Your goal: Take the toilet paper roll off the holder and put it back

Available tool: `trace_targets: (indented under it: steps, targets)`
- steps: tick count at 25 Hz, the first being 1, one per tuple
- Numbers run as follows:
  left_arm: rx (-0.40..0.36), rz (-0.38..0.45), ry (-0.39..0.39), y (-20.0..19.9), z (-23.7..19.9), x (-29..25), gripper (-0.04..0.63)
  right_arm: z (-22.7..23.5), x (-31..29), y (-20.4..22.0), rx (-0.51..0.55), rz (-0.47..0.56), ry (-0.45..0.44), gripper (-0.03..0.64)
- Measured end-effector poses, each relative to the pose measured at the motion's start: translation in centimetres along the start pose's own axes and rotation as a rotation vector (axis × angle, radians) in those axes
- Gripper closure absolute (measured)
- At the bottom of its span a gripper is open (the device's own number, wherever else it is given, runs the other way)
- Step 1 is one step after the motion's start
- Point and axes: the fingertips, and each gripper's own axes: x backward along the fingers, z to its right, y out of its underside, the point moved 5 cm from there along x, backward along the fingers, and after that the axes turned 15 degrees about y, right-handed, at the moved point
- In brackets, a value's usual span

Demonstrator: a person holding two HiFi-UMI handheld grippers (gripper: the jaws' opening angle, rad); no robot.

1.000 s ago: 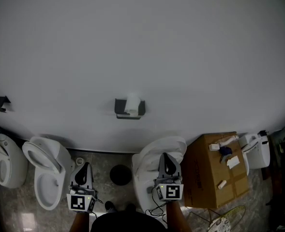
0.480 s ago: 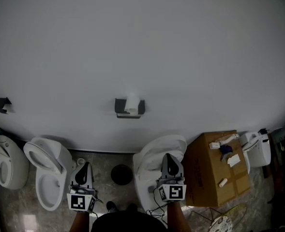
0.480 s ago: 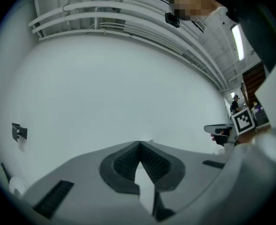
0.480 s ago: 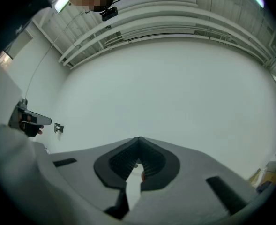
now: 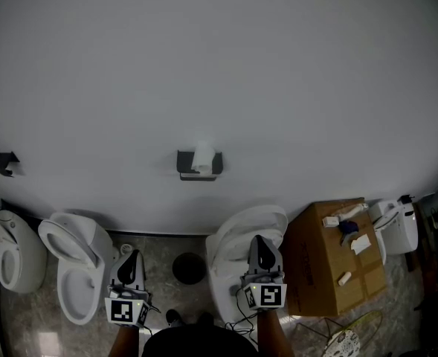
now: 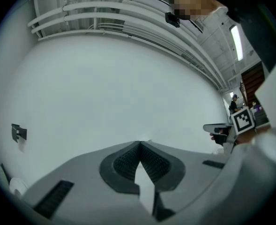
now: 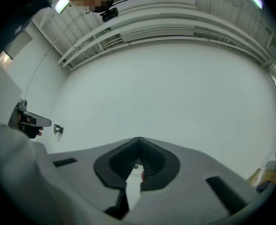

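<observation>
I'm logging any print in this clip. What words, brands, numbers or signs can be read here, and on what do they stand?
No text here can be read.
Cardboard box: faint dark print on its side, too small to read.
Square markers on the left gripper and right gripper: black-and-white patterns, no letters or digits.

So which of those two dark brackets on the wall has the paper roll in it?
The middle holder, straight ahead of the person: a white toilet paper roll sits in it. The far-left bracket looks bare.
</observation>
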Motion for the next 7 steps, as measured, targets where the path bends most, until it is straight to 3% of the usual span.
trace_targets:
  steps: [7]
  targets:
    - [-0.002, -0.001, 0.005, 0.08, 0.05, 0.43, 0.592, 0.18, 0.35, -0.17, -0.015, 0.004, 0.015, 0.614]
